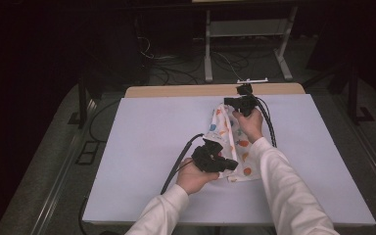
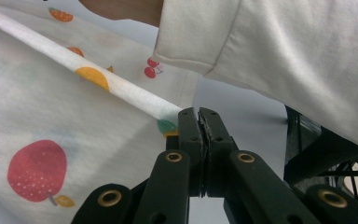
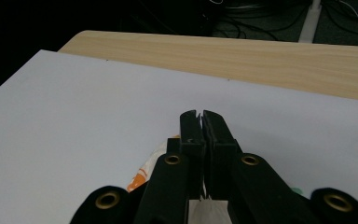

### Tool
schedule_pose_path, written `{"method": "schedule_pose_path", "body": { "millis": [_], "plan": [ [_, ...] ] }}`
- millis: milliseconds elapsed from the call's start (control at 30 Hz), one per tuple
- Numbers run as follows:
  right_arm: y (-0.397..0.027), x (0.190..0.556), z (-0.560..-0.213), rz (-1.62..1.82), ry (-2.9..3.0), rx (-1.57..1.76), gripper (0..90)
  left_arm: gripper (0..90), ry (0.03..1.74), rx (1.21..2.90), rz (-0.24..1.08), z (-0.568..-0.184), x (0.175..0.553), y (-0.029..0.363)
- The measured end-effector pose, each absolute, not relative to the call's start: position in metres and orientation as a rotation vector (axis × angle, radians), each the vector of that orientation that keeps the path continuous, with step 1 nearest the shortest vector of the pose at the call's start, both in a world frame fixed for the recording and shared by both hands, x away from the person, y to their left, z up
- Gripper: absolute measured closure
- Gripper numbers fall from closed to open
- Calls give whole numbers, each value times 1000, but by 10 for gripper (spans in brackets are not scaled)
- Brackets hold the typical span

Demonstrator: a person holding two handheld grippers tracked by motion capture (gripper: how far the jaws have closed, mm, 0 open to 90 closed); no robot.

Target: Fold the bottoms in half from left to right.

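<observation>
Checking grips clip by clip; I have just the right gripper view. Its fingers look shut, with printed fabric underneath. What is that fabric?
Observer: A white fruit-print cloth, lying right of centre on the white sheet.
Operator: Where's the other gripper?
Observer: The left gripper is at the cloth's near end, the right gripper at its far end.
Operator: Gripping it?
Observer: Yes, its fingers are shut on the cloth's edge.

Cloth point(image 1: 231, 142) on table point(image 1: 147, 147), right of centre, left hand-held gripper point(image 1: 232, 165) at near end, right hand-held gripper point(image 1: 228, 102) at far end
</observation>
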State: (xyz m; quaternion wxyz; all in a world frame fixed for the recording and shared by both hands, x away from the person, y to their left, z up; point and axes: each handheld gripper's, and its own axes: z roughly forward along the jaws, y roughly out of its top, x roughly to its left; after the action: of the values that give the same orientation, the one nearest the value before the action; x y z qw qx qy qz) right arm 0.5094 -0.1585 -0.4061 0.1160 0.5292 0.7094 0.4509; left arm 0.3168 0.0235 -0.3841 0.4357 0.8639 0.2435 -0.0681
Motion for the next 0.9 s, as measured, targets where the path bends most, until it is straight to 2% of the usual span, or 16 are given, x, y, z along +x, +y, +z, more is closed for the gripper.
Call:
{"method": "schedule_pose_path", "body": {
  "millis": [900],
  "plan": [
    [-194, 512, -412, 1295, 2165, 1517, 859, 874, 575, 2163, -191, -396, 323, -24]
  ]
}}
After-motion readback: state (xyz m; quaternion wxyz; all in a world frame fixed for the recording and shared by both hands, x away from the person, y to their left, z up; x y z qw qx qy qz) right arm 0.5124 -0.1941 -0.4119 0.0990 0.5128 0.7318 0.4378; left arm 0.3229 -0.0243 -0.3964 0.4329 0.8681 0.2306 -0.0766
